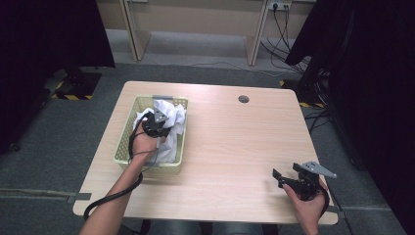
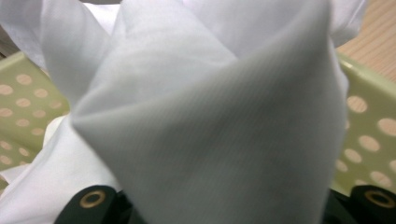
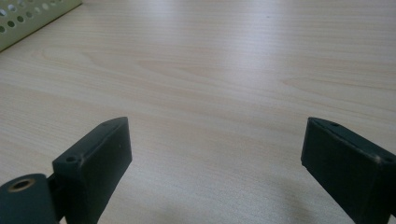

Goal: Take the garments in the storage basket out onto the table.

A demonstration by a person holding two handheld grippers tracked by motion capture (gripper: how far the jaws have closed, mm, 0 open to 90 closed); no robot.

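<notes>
One basket point(image 1: 125, 147), one white cloth point(image 1: 172, 122) pinched by left tongs point(image 1: 155, 126); right tongs point(image 1: 286, 177) spread.

Grey carpet floor point(image 1: 58, 142), dark curtains point(image 1: 49, 29)

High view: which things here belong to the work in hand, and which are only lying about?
In the work:
- crumpled white cloth
- pale green perforated plastic basket that holds it
- left gripper, shut on the cloth

Lying about:
- light wooden table
- right gripper, open over bare wood
- black cables on the floor
</notes>
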